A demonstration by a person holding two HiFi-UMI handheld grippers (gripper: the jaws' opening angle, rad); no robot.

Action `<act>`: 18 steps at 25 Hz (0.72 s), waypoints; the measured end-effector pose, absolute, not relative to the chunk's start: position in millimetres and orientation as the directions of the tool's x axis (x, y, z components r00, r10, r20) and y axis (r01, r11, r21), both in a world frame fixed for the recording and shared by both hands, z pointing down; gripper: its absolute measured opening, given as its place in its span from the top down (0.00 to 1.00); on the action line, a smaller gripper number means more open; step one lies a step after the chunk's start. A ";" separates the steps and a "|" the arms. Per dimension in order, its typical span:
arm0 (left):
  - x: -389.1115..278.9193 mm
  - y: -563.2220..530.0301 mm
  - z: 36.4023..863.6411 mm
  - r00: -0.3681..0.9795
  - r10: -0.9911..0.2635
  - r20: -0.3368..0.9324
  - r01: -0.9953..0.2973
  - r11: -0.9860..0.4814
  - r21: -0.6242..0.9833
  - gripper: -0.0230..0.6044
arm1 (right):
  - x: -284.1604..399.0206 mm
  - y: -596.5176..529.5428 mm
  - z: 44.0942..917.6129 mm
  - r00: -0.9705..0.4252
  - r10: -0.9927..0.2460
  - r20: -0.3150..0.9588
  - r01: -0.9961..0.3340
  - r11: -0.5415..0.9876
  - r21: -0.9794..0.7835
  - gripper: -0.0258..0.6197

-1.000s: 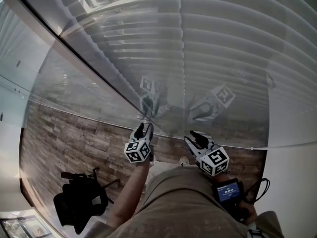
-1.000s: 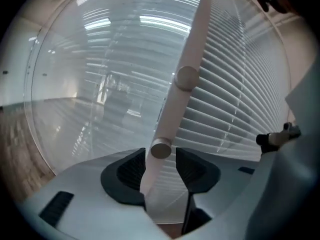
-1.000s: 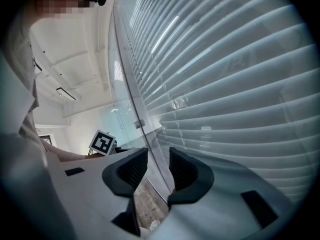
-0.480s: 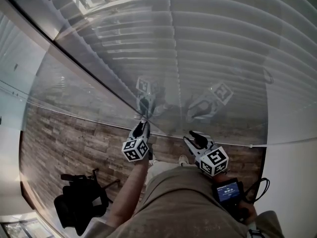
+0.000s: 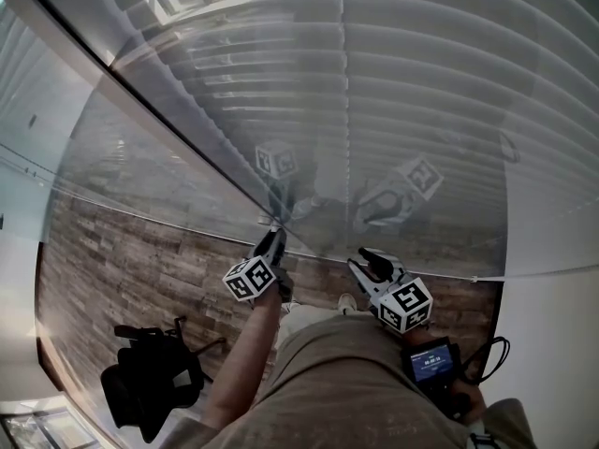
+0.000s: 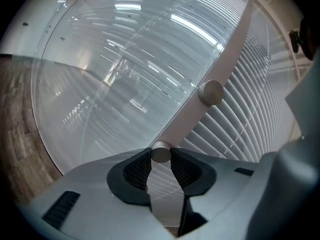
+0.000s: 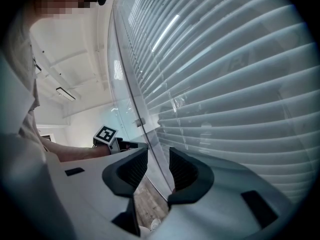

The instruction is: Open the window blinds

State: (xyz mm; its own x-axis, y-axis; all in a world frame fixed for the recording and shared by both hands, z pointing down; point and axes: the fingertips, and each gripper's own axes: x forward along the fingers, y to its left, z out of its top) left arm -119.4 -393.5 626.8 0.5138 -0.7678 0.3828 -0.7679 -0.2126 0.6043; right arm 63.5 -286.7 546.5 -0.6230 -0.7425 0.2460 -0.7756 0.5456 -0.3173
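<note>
My left gripper's (image 5: 273, 239) jaws, just now closing, pinch the small smooth knob (image 6: 161, 154) on the frame (image 6: 190, 116) beside the glassed-in blinds (image 5: 421, 92); it looks stiff and slippery, so I grip it squarely across its sides, while my right gripper (image 7: 154, 166) hangs spread and empty.

Left gripper (image 5: 275, 238) rolled leftward since a second ago, marker cube (image 5: 247, 279) tipped aside, jaws just drawn in and clamped on the round knob (image 6: 160, 152).

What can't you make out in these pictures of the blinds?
- Knob: hidden in the head view by the left hand-held gripper, whose jaws have just been closing onto it.
- Small screen, head view: text too small.
- Blinds: top cut off by the head view's upper edge.
</note>
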 end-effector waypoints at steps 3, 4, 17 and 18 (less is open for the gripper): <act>-120.9 -394.9 626.8 0.533 -0.766 0.360 -0.725 -0.193 0.661 0.75 | 63.5 -287.3 546.4 -0.623 -0.743 0.246 -0.776 0.546 -0.317 0.74; -121.1 -395.0 627.4 0.540 -0.762 0.357 -0.714 -0.191 0.674 0.75 | 63.5 -287.1 546.5 -0.623 -0.743 0.246 -0.776 0.546 -0.316 0.74; -116.6 -397.0 627.1 0.612 -0.749 0.255 -0.489 -0.104 0.866 0.75 | 62.9 -284.5 547.6 -0.623 -0.742 0.248 -0.776 0.548 -0.312 0.74; -116.5 -397.4 627.3 0.615 -0.749 0.247 -0.470 -0.096 0.878 0.75 | 63.1 -284.4 547.9 -0.623 -0.742 0.248 -0.777 0.548 -0.312 0.74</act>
State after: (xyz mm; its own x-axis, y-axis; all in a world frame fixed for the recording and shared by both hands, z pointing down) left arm -116.5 -397.4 627.3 0.6147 -0.7491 0.2469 -0.4698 -0.0963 0.8775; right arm 63.1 -284.4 547.9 -0.6228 -0.7419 0.2482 -0.7765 0.5477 -0.3115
